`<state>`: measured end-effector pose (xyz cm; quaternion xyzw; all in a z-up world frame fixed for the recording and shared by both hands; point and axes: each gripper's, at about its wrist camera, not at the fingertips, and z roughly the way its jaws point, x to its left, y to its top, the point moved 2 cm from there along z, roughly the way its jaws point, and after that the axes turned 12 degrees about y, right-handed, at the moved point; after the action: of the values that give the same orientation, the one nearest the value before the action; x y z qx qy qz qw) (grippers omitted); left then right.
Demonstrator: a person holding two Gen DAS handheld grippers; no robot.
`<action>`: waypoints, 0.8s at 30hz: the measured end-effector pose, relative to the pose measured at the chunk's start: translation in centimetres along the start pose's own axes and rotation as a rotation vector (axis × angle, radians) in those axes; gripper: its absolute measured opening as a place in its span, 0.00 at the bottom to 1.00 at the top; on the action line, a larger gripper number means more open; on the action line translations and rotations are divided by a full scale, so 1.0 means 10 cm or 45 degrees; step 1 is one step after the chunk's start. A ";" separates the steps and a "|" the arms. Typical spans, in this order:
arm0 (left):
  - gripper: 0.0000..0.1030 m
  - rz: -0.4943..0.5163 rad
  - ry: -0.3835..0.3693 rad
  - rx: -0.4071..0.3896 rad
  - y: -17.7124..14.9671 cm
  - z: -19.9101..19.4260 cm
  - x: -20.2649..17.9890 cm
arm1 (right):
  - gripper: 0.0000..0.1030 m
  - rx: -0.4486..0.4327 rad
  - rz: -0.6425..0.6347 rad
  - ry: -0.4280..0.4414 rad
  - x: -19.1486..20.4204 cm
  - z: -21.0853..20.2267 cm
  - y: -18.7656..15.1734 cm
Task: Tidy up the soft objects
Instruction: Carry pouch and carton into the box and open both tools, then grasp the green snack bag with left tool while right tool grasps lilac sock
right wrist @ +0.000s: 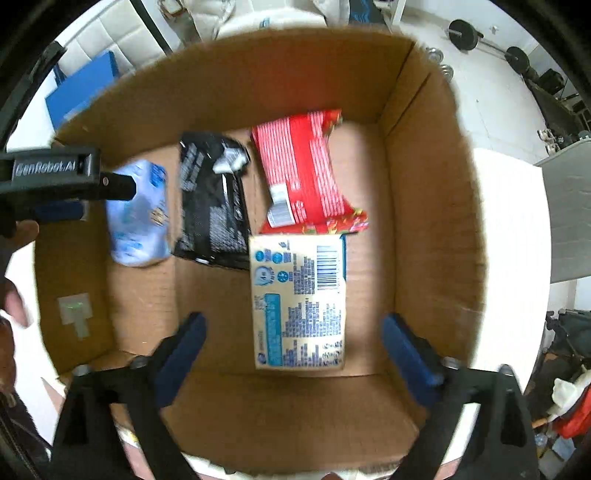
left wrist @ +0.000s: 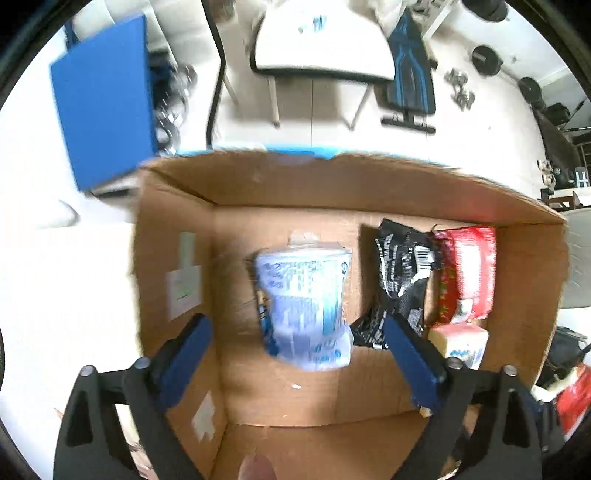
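Note:
An open cardboard box (left wrist: 369, 184) (right wrist: 424, 221) holds four soft packs. A pale blue tissue pack (left wrist: 306, 306) (right wrist: 138, 214) lies at the left. A black pouch (left wrist: 402, 273) (right wrist: 210, 206) lies beside it. A red pack (left wrist: 467, 273) (right wrist: 303, 170) lies at the far right. A cream-and-blue pack (left wrist: 460, 343) (right wrist: 299, 302) lies in front of the red one. My left gripper (left wrist: 299, 343) is open and empty above the pale blue pack; it also shows in the right wrist view (right wrist: 74, 192). My right gripper (right wrist: 291, 339) is open and empty above the cream-and-blue pack.
The box stands on a white surface (left wrist: 66, 280). A blue box (left wrist: 103, 99) (right wrist: 81, 92) stands beyond the box's left side. A white chair (left wrist: 321, 44), a bench (left wrist: 410, 74) and weights (right wrist: 463, 33) are on the floor behind.

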<state>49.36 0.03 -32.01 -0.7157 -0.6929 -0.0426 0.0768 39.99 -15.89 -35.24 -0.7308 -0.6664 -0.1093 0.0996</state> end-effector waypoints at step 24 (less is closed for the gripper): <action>0.99 -0.117 0.132 -0.374 -1.49 -1.10 0.09 | 1.00 -0.295 -0.116 0.036 0.27 -1.24 -0.73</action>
<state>34.99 -0.55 -20.28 -0.6837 -0.7062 -0.1839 0.0051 32.63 -16.27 -22.60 -0.7048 -0.6803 -0.2003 0.0187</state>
